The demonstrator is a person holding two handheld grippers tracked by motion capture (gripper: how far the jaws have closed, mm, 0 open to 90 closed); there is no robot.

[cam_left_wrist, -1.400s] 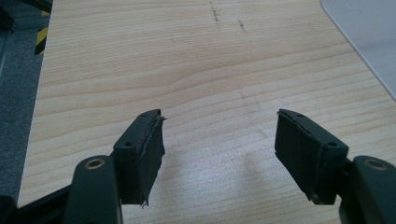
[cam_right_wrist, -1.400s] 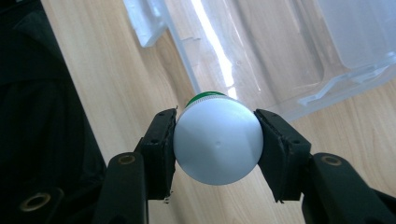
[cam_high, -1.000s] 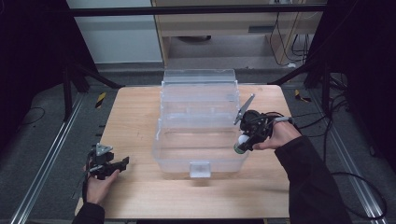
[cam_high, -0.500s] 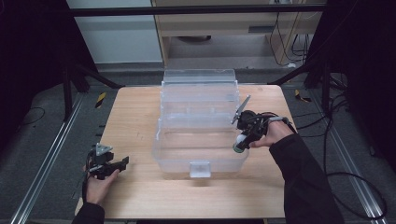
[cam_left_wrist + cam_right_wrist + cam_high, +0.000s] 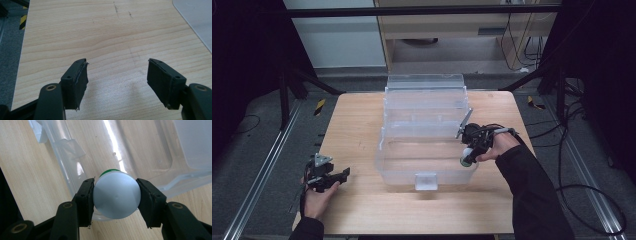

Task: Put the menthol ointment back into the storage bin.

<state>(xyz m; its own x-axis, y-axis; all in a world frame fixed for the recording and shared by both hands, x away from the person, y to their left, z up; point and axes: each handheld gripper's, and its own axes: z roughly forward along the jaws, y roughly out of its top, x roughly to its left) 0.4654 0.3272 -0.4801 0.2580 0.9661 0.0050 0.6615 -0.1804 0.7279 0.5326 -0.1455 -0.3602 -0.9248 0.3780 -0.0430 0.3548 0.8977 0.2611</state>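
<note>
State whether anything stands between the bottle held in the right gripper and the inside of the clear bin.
Nothing visible does. The right gripper holds the bottle over the clear bin's right rim; the bin is open-topped, and no lid or object covers its floor below.

bottle (image 5: 116, 196) body hidden behind its base, clear bin (image 5: 150, 152) cut off

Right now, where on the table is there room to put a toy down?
Bare wood lies between the left gripper and the clear bin, and along the near edge of the table. The right gripper crowds the bin's right side.
</note>
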